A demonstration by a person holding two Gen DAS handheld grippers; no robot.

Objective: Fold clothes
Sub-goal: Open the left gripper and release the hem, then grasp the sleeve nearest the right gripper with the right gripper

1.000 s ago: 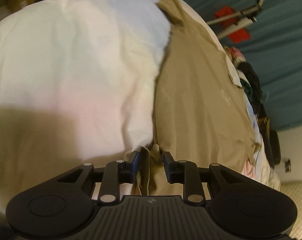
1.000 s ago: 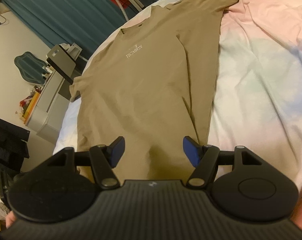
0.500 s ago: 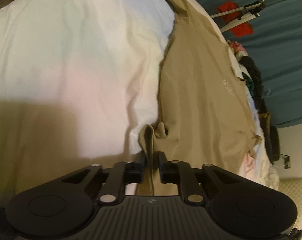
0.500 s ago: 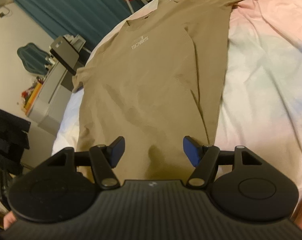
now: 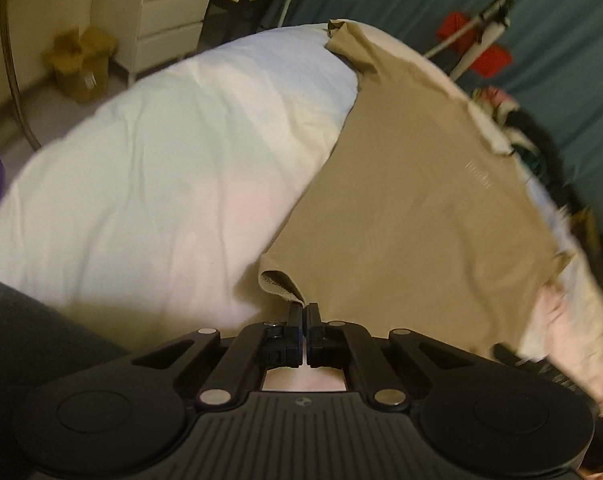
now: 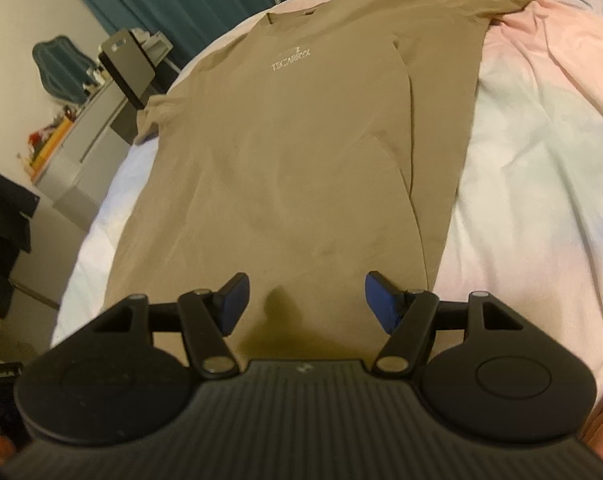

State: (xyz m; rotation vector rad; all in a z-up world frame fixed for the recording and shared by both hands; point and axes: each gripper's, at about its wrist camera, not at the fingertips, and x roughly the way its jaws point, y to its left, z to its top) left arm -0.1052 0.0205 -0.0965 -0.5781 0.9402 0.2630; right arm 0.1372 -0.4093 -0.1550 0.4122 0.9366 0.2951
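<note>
1. At the shirt's hem, the left gripper (image 5: 303,309) is now pressed together on a corner of the tan shirt (image 5: 413,208); a second ago its jaws were apart around that fabric.
2. That corner has been lifted, its underside curled up off the sheet (image 5: 161,168).
3. Elsewhere the shirt is laid flat, logo up, on the bed.
4. Over the hem's middle, the right gripper (image 6: 306,301) has been kept spread wide, holding nothing.
5. A fold is judged ready to begin once the second corner is taken.
</note>
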